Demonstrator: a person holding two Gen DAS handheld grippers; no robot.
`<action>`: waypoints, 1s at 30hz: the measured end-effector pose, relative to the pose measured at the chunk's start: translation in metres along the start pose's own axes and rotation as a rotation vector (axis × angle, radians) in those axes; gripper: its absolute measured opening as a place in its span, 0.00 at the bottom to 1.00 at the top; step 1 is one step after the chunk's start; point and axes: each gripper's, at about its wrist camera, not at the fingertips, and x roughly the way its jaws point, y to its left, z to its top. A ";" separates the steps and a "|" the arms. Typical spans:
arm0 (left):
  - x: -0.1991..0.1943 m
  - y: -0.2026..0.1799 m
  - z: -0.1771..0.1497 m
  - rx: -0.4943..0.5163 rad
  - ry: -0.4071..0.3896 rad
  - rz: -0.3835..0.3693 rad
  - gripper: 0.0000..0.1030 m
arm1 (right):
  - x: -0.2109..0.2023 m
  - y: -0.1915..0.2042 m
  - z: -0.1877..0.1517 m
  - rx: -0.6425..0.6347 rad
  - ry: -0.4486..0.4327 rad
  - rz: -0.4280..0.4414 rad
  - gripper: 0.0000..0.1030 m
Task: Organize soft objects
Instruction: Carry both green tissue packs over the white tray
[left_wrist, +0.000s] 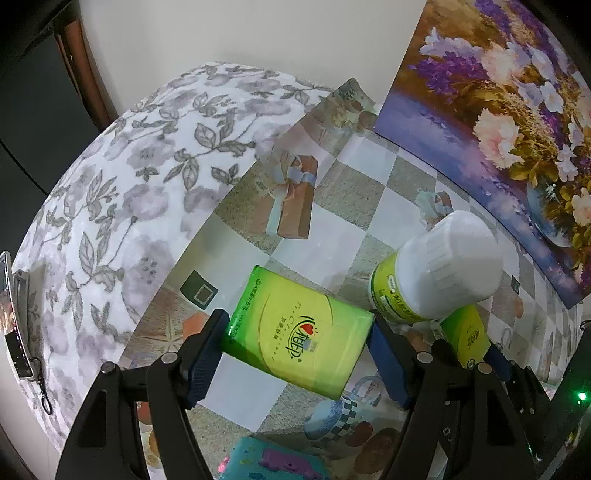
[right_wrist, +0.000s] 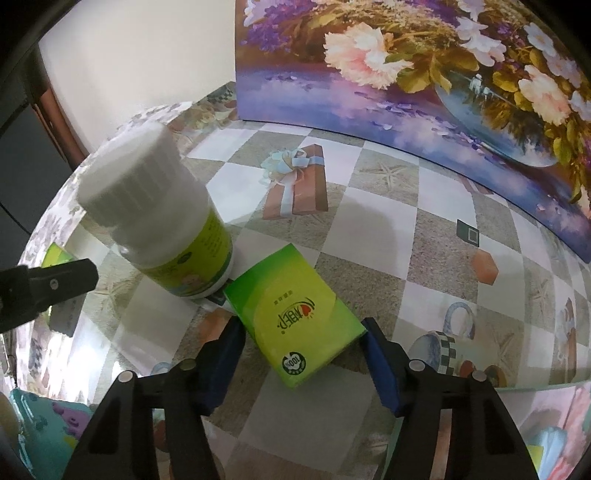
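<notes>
In the left wrist view my left gripper (left_wrist: 299, 347) is shut on a green tissue pack (left_wrist: 295, 328) and holds it above the table. In the right wrist view my right gripper (right_wrist: 303, 350) is shut on a second green tissue pack (right_wrist: 295, 314), its blue pads pressing both sides. That second pack (left_wrist: 467, 338) also shows at the right of the left wrist view. The left gripper's black finger (right_wrist: 55, 284) shows at the left edge of the right wrist view.
A white-capped bottle with a green label (right_wrist: 166, 221) stands on the checkered tablecloth (right_wrist: 388, 229), close to both packs. A flower painting (right_wrist: 424, 74) leans at the back. A floral cushion (left_wrist: 129, 184) lies left of the table. A teal pouch (left_wrist: 273, 461) sits below.
</notes>
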 end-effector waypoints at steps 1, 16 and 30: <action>-0.001 -0.001 0.000 0.002 -0.002 -0.001 0.73 | -0.002 0.000 0.000 -0.001 -0.003 0.002 0.64; -0.038 -0.018 0.000 0.044 -0.061 -0.010 0.73 | -0.045 -0.010 -0.013 0.053 -0.044 0.034 0.63; -0.098 -0.024 -0.019 0.071 -0.127 -0.023 0.73 | -0.119 -0.034 -0.020 0.137 -0.102 0.024 0.63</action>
